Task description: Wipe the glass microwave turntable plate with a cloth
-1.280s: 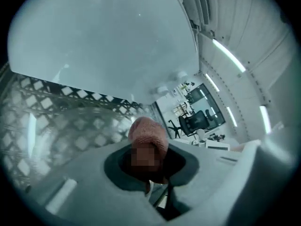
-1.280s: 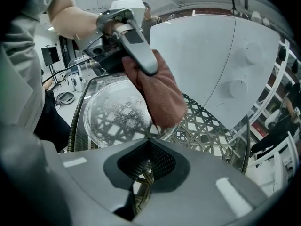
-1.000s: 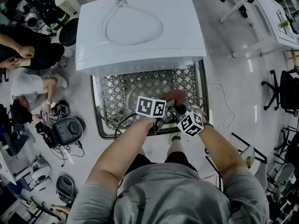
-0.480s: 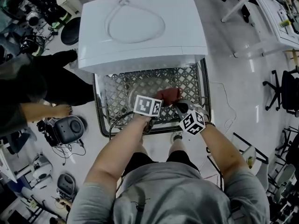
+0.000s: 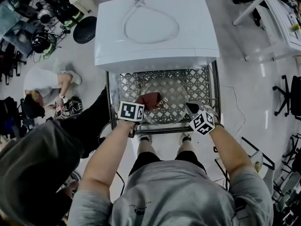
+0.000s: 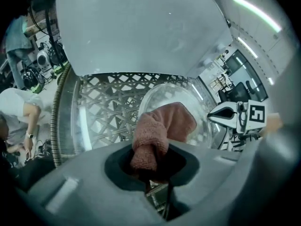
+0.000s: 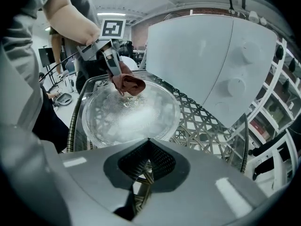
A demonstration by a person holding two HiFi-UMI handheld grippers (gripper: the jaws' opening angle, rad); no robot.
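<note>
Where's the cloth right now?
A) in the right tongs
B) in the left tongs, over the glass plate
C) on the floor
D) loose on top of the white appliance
B: the left gripper view shows the cloth pinched in the left tongs and hanging over the glass plate. The right tongs are closed with nothing between them.
</note>
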